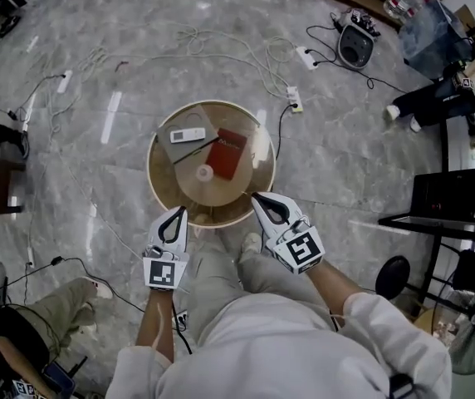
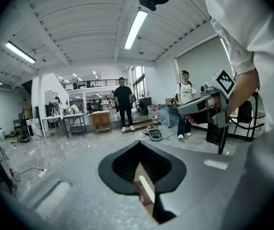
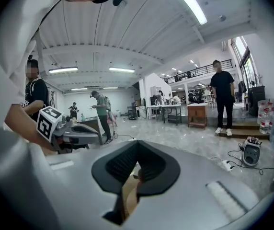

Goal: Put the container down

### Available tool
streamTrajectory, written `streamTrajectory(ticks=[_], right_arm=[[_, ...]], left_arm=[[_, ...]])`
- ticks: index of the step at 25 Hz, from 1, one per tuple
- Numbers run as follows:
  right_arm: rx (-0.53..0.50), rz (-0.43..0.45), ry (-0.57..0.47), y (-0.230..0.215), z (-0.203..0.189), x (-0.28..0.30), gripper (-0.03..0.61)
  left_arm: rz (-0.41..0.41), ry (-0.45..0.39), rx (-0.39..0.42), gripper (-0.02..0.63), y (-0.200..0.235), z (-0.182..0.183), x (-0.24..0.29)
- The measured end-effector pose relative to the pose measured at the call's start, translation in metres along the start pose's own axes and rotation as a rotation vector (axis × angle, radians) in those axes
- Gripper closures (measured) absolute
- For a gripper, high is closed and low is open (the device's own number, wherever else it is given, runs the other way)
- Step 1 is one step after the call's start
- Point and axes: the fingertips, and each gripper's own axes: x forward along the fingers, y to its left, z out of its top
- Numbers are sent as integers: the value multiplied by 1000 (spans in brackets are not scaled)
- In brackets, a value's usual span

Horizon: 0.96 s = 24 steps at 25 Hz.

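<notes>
At table (image 1: 149,173) edge, fingers (image 1: 173,227) together, empty

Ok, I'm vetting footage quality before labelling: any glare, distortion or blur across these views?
Head view: lamp streaks glare on the glossy floor and on the round table; otherwise sharp. Left gripper view: heavy fisheye bending, black corners, ceiling lamp blown out. Right gripper view: same fisheye and dark corners, close foreground soft.

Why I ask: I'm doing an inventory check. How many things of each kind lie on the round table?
Red book: 1
Grey pad: 1
White remote-like device: 1
Thin dark stick: 1
Small round container: 1
Total: 5
</notes>
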Motion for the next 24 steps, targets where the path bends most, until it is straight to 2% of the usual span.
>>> streamTrajectory(ticks=[12,24], right_arm=[[-9,15,-8,9,16,-21,578],[-53,12,-31,17,43,-21,578]], left_arm=[[20,16,17,612,-13,11,-14],[13,-13,32,612,-13,35,-20]])
